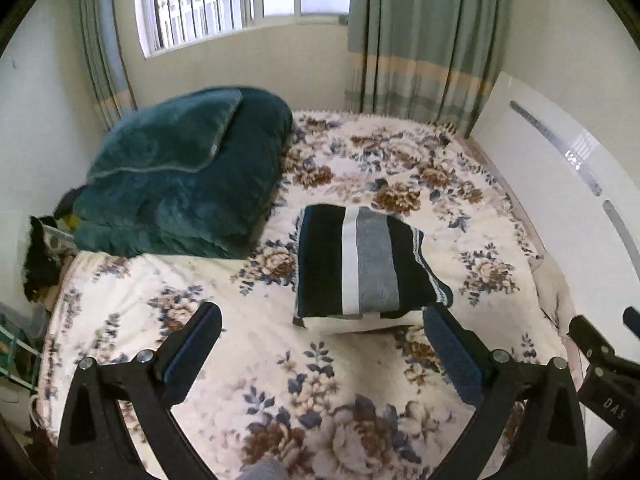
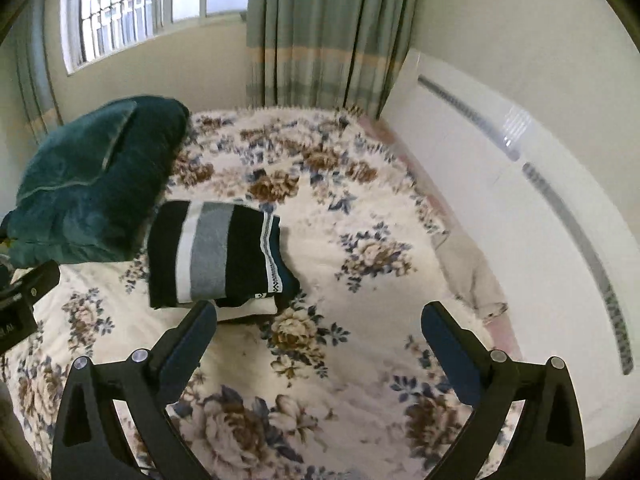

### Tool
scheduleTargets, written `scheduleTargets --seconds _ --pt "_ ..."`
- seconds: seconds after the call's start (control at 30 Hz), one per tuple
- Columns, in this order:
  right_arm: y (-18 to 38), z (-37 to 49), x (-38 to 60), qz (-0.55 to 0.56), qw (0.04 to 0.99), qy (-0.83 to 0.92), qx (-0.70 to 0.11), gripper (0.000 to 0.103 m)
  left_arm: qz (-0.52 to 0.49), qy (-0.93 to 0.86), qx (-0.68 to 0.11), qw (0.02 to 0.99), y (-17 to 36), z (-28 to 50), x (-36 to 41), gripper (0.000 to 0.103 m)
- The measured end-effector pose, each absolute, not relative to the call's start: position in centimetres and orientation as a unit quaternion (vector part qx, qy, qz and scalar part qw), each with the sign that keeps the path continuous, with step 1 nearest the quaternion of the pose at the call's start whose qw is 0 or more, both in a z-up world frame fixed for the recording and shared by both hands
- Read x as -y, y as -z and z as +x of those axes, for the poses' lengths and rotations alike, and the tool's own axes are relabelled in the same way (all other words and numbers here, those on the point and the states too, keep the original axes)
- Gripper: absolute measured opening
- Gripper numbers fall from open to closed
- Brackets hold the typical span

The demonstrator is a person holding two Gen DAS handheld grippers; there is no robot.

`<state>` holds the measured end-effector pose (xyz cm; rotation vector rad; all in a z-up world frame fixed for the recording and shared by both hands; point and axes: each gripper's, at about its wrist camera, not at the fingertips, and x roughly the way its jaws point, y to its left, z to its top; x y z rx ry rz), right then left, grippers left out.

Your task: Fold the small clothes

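Two grippers hang above a bed [image 1: 224, 280] whose cover is a plush cream blanket printed with brown and blue flowers; both point down at it. The left gripper [image 1: 322, 320] has its jaws spread as wide as they go, with nothing between the blue pads; the right gripper [image 2: 320, 320] is spread just as wide and holds nothing.

The folded garment [image 1: 364, 260] lies flat on the blanket near the middle of the bed, a soft rectangular bundle of knit cloth, black with one white and one grey stripe running its length and a patterned white trim along its right edge; a pale layer shows under its near edge. In the left wrist view it sits just past the fingertips, towards 12 o'clock; in the right wrist view it sits towards 11 o'clock, close to the left finger [image 2: 188, 340], though whether they touch cannot be told.

A thick teal fleece blanket [image 1: 180, 176], folded and rounded, rests at 10 o'clock from the garment, near it; pleated green curtains [image 1: 420, 40] hang at 12 o'clock; a smooth white panel [image 1: 560, 184] stands along the bed's edge at 3 o'clock.
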<state>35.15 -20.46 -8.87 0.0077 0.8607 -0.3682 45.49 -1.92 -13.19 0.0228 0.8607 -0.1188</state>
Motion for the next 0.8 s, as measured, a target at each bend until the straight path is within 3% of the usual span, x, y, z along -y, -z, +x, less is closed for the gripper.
scheduleTargets --seconds 0.43,0.8 --pt "-5.1 20.8 16.4 -0.019 0.93 0.155 -0.332 0.103 0.003 0.064 -0.357 0.932 2.3 32.9 -0.1 0.103" --pt "-10.5 13.5 14.4 -0.019 0.945 0.127 -0.302 0.103 -0.005 0.058 -0.336 0.94 -0.5 26.9 -1.0 0.103"
